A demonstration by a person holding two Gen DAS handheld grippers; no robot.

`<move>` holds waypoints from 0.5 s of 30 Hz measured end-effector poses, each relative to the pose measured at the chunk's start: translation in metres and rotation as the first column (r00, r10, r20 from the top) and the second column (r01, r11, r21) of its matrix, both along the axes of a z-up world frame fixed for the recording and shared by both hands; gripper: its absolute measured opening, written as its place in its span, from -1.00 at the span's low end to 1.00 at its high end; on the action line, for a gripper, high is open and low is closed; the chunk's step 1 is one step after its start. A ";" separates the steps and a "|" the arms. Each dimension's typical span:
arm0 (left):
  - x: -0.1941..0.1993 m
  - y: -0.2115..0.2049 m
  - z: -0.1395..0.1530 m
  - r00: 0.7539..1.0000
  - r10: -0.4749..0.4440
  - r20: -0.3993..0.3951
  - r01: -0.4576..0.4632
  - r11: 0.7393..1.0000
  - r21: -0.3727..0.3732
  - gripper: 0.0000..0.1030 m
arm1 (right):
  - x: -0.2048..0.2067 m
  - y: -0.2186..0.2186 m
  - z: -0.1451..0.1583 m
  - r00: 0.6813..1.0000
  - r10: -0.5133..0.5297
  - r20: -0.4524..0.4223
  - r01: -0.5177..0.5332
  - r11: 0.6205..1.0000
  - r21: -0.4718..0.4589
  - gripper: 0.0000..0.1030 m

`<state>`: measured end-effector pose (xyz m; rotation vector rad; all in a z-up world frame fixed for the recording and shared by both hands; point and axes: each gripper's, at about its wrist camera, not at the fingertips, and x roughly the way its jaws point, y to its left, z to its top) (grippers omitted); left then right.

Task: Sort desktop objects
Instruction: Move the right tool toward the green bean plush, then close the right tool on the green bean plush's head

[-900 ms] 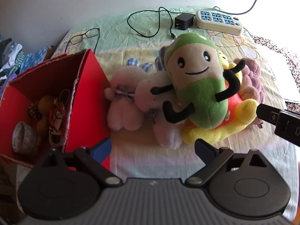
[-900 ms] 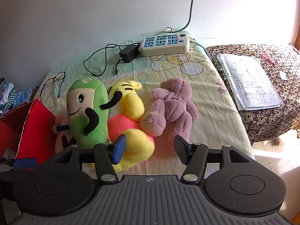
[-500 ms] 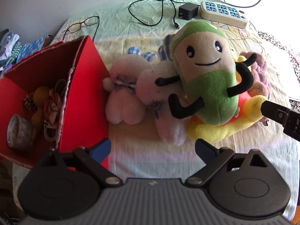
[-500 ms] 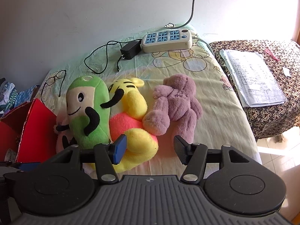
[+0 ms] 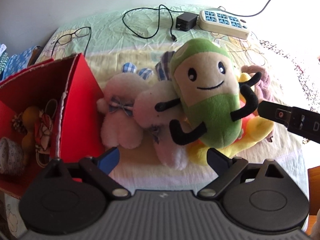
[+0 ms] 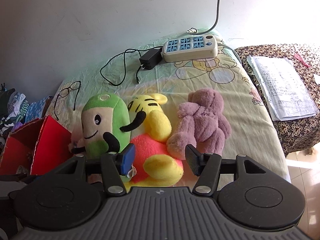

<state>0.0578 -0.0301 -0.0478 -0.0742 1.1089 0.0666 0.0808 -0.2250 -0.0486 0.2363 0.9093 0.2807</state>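
A green bean plush (image 5: 208,98) lies on a yellow tiger plush (image 5: 254,128) and beside two pale pink plush rabbits (image 5: 124,118). In the right wrist view the green plush (image 6: 104,118), the yellow tiger (image 6: 156,132) and a purple bear plush (image 6: 202,122) lie side by side. My left gripper (image 5: 163,160) is open and empty, just in front of the pink rabbits. My right gripper (image 6: 160,160) is open and empty, with its jaws either side of the yellow tiger's legs. One of its fingers (image 5: 288,118) shows at the right of the left wrist view.
A red cardboard box (image 5: 78,104) with small items inside stands left of the plush pile. Glasses (image 5: 72,38), a black charger with cable (image 5: 185,23) and a white power strip (image 5: 224,23) lie at the back. Papers (image 6: 280,86) lie on a patterned side table at the right.
Both grippers have moved forward toward the plush pile. The right gripper's jaws now sit around the yellow tiger's legs. The toys have not moved.
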 end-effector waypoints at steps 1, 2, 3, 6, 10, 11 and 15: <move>0.002 0.001 0.002 1.000 -0.010 0.010 0.011 1.000 -0.029 0.82 | 0.002 -0.001 0.001 1.000 0.001 0.001 -0.001 1.000 0.016 0.15; 0.004 0.003 0.004 1.000 -0.018 0.024 0.020 0.998 -0.064 0.82 | 0.003 -0.001 0.003 1.000 0.003 0.004 -0.003 1.000 0.031 0.15; 0.006 0.004 0.006 0.999 -0.025 0.042 0.029 0.995 -0.099 0.82 | 0.005 -0.001 0.004 1.000 0.008 0.008 -0.008 0.999 0.044 0.15; 0.016 0.005 0.008 0.995 -0.039 0.092 0.051 0.990 -0.128 0.83 | 0.009 0.002 0.009 0.999 0.038 0.022 -0.040 0.996 0.084 0.16; 0.027 0.002 0.001 0.992 -0.077 0.099 0.093 0.980 -0.178 0.83 | 0.014 0.008 0.008 0.996 0.076 0.035 -0.080 0.989 0.127 0.18; 0.029 0.000 -0.001 0.991 -0.084 0.102 0.101 0.978 -0.180 0.83 | 0.017 0.009 0.007 0.996 0.088 0.029 -0.092 0.985 0.144 0.18; 0.033 -0.007 -0.006 0.988 -0.109 0.112 0.127 0.979 -0.161 0.85 | 0.029 0.014 -0.001 0.992 0.127 -0.004 -0.124 0.971 0.207 0.18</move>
